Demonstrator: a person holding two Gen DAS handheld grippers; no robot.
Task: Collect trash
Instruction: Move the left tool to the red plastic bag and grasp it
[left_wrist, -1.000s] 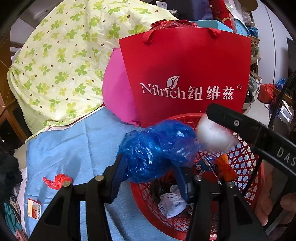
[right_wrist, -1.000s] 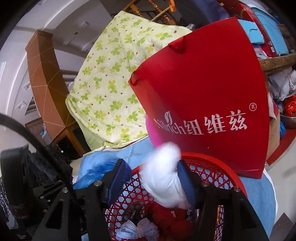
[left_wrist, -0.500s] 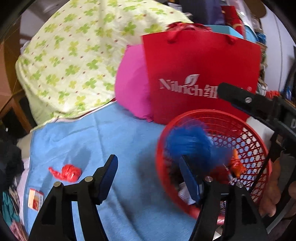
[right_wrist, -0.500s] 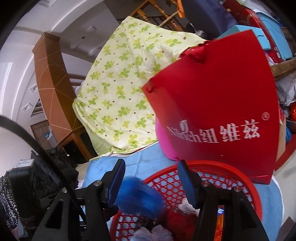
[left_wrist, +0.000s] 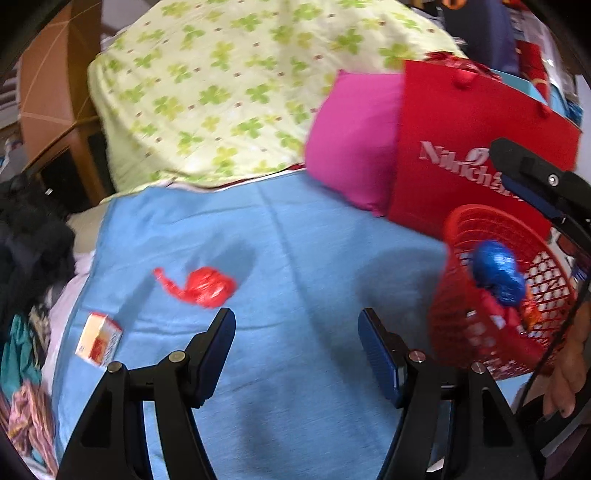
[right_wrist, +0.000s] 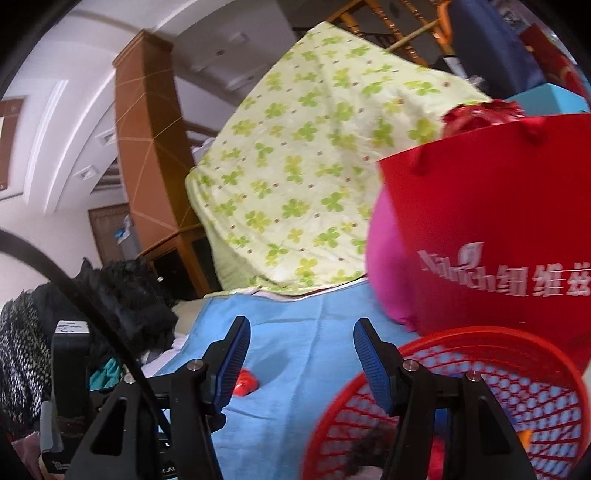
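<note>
Both empty: left gripper (left_wrist: 296, 334); right gripper (right_wrist: 301, 343); red basket (left_wrist: 476, 332) holds trash.

White ceiling (right_wrist: 55, 122) with recessed mouldings, evenly lit. Tall brown wooden column (right_wrist: 147, 147) beside low wooden cabinet (right_wrist: 177, 254). Wooden chair frame (right_wrist: 388, 22) upper background. Brown door (right_wrist: 110, 232) far left.

Plastic lattice basket (left_wrist: 546, 295) — (glossy) red

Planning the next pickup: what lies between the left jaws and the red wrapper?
Only bare blue cloth separates the left gripper from the red wrapper, in the left wrist view.
</note>
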